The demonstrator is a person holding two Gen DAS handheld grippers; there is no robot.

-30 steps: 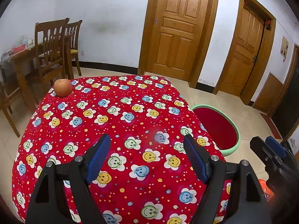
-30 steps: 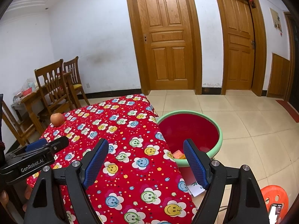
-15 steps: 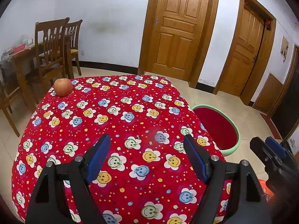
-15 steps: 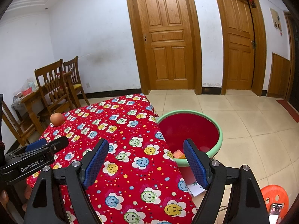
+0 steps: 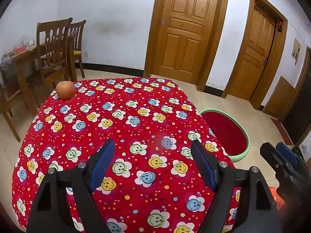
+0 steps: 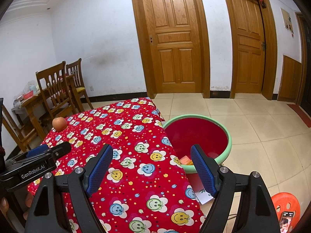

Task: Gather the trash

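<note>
Both grippers hang above the near edge of the worktop [image 5: 136, 128], which is draped in a red smiley-flower cloth. The left gripper [image 5: 151, 162] has its blue-padded fingers [image 5: 102, 162] spread wide with nothing between them, and the right gripper [image 6: 151, 165] is equally wide and empty. The only loose thing on the cloth is an apple [image 5: 66, 89], sitting at the far left corner, at about 10 o'clock from the left gripper and well apart from it; being round, it has no long axis to line up with. In the right wrist view the apple [image 6: 59, 123] lies farther off to 10 o'clock, beyond the left gripper, so the left hand looks the nearer one if the apple counts as trash. The green-rimmed red basin [image 6: 225, 134] stands on the floor just beside the worktop's right edge, at about 1 o'clock from the right gripper, with some orange scraps [image 6: 186, 160] already lying in its bottom.
</note>
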